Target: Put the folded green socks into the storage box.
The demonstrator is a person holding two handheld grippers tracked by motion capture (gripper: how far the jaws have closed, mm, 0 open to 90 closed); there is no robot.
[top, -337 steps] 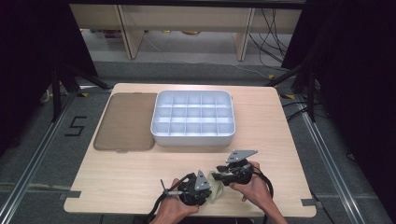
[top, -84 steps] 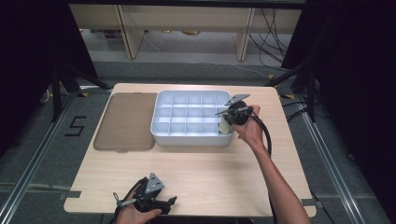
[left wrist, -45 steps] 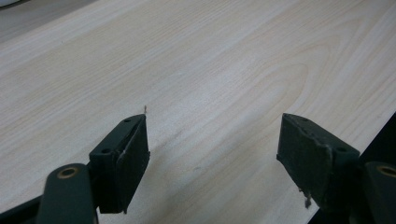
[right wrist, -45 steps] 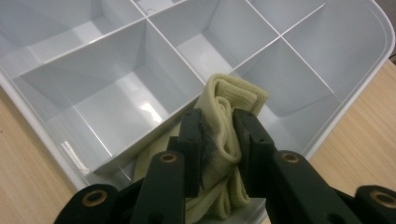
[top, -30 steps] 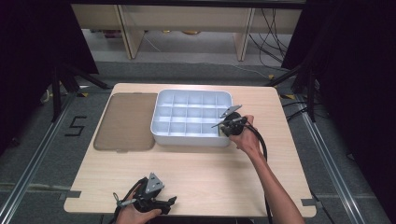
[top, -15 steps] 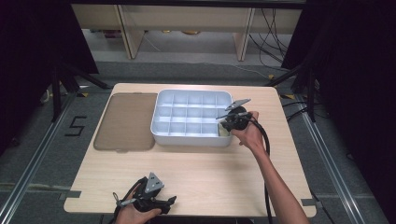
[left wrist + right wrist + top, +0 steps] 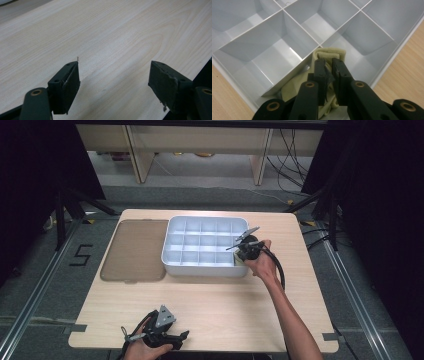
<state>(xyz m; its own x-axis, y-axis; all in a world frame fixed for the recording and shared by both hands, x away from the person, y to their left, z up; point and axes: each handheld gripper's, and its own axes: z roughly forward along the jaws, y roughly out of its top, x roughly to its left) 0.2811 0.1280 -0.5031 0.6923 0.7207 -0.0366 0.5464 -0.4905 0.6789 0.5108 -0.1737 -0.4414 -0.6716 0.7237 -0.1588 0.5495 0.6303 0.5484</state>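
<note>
**Inspector A:** Start at the right gripper (image 7: 327,71). State of the jaws?

**Inspector B:** Nearly together, with a narrow slot left between the pads. They have just been closing. In the right gripper view the pale yellow cloth (image 7: 329,53) bunches directly under and ahead of the tips. Whether the pads actually pinch a fold I cannot tell; the fabric sits beneath them more than between them.

**Inspector A:** Location of the cloth?

**Inspector B:** Inside the white divided tray (image 7: 172,247), in the corner compartment at about 4 o'clock of the tray in the high view. A strip of the cloth (image 7: 240,263) shows there just below the gripper. It leans against the thin divider wall on that compartment's 9 o'clock side.

**Inspector A:** Neighbouring compartments?

**Inspector B:** Bare grey-white floors in those that I can see.

**Inspector A:** The hand?

**Inspector B:** The right hand (image 7: 262,262) holds the right gripper (image 7: 243,254) over the tray's 4 o'clock corner, forearm running in from 5 o'clock, black cable looping beside the wrist.

**Inspector A:** The left gripper (image 7: 113,75)?

**Inspector B:** Jaws released, standing wide apart, nothing between them but wood grain. In the high view the left gripper (image 7: 181,336) lies low on the tabletop (image 7: 215,305) at 7 o'clock, well apart from the tray, gripped by the left hand (image 7: 145,351).

**Inspector A:** Anything else?

**Inspector B:** A flat brown lid (image 7: 135,251) lies on the tabletop just beside the tray, at its 9 o'clock side.
</note>
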